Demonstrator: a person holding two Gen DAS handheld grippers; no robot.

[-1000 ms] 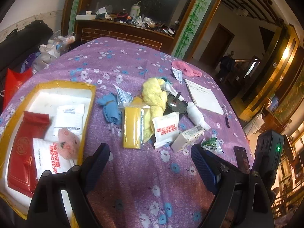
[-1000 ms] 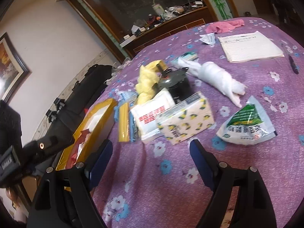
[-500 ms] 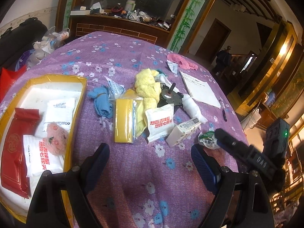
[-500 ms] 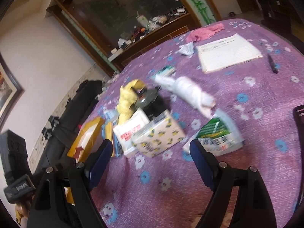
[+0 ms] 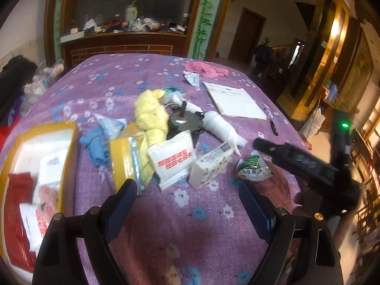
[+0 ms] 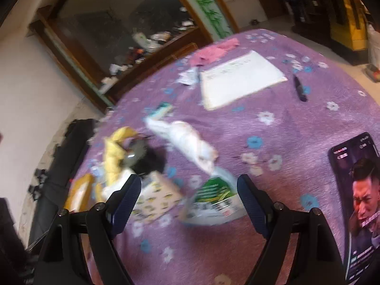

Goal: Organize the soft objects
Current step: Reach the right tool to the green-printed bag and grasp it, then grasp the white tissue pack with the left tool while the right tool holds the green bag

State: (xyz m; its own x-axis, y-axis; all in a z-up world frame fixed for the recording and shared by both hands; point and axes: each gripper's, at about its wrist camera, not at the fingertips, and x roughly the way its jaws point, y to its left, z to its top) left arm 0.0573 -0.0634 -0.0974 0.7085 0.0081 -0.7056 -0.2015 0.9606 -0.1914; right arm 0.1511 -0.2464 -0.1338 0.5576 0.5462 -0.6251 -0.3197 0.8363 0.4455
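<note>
Step in hand: the right gripper appears to be closing in on the green and white soft packet, which lies between its spread fingers
How to do it well: judging by the crinkled foil, lower straight down, centre the packet, and pinch its middle gently so it does not slide on the cloth
Right gripper: wide open, holding nothing; the view is blurred
Left gripper: wide open, empty, above bare purple floral tablecloth near the camera
Green packet look: small, puffy, green print on white, crumpled edges; it lies right of the patterned tissue pack
Other soft things: white tissue pack with red print, yellow cloth, blue cloth, white rolled cloth, pink cloth at the far side
Yellow tray: at the left, already holding a red pack and white tissue packs
Hazard: a phone lies to the right, close to the right gripper
</note>
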